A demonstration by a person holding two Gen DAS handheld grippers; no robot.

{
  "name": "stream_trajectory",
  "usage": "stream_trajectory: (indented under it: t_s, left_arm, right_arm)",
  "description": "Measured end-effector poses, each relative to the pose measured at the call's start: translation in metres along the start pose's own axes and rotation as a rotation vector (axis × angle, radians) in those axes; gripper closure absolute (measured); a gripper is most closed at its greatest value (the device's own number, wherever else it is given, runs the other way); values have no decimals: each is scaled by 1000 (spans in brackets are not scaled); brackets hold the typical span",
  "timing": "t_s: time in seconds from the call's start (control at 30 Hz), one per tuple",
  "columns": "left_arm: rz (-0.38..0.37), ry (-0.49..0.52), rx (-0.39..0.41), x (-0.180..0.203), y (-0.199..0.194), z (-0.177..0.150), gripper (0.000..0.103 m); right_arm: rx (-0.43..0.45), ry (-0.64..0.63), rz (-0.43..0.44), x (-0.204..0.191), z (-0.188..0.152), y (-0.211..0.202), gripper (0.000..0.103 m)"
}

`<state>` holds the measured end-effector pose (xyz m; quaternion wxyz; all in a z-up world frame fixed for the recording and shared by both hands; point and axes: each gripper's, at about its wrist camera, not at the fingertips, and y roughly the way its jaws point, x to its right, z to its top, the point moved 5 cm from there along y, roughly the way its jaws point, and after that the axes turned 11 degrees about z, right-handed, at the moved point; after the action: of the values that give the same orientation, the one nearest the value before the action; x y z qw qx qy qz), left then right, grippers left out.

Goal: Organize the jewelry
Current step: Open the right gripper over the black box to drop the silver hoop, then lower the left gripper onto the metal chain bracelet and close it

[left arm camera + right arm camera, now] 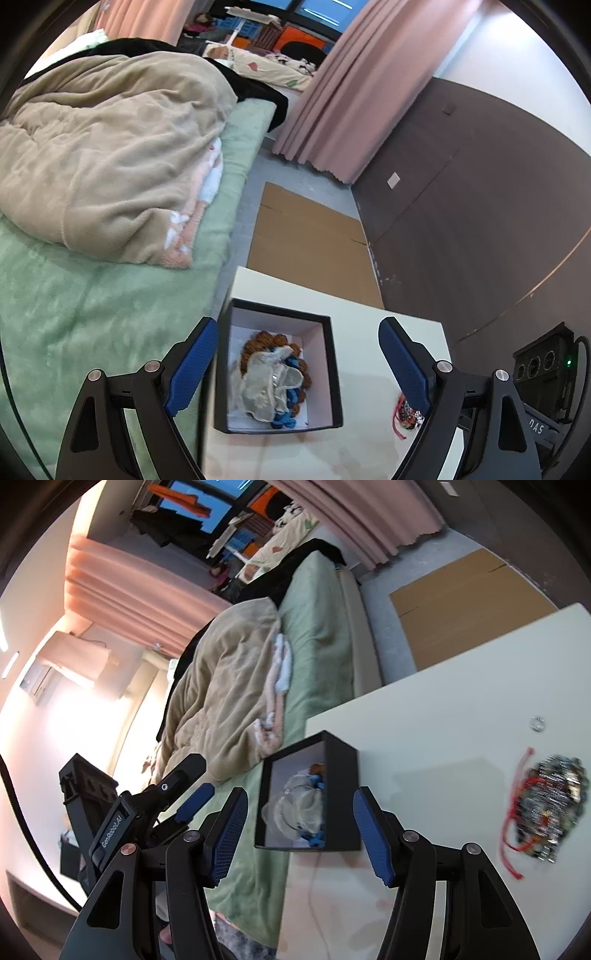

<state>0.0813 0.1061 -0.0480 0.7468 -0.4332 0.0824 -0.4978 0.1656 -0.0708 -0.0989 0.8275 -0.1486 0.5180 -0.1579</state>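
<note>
A black box point(279, 369) sits at the corner of a white table point(369, 332) beside the bed point(74, 314), and it already holds a pale pouch point(267, 384) lying over brown and blue beads point(284, 419). The left gripper point(299, 365) hangs above the box with its jaws spread wide and nothing between the pads. The right gripper point(301, 832) also stands open and empty, its pads flanking the box without pressing on it. A tangle of beaded jewelry with red cord point(546, 808) is loose on the table, well apart from the box, and a small ring point(536, 724) lies farther off. The risk from here looks twofold: the box sits close to the table edge, so a nudge from either gripper could tip it toward the bed, and the red cord could snag or trail, dragging the rest of the tangle when it is lifted.
</note>
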Motion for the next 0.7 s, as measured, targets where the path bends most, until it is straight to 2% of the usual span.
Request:
stream_trajectory:
  t_s: [0.13,0.3,0.5,0.7]
  left_arm:
    - [-1,37,-4,15,0,-9,14]
    - [-7,100,-12,42,4,-23,14]
    - [-34,163,-33,73,9,-40,14]
    - [-66,251,-61,109,18,-61,18]
  right_arm:
    - [25,9,-40,8,1,-20,43]
    - [97,63,-125,31,7,-60,40]
    - [147,121,-157,57,12,-99,39]
    - [148,141,-185,70,11,-123,39]
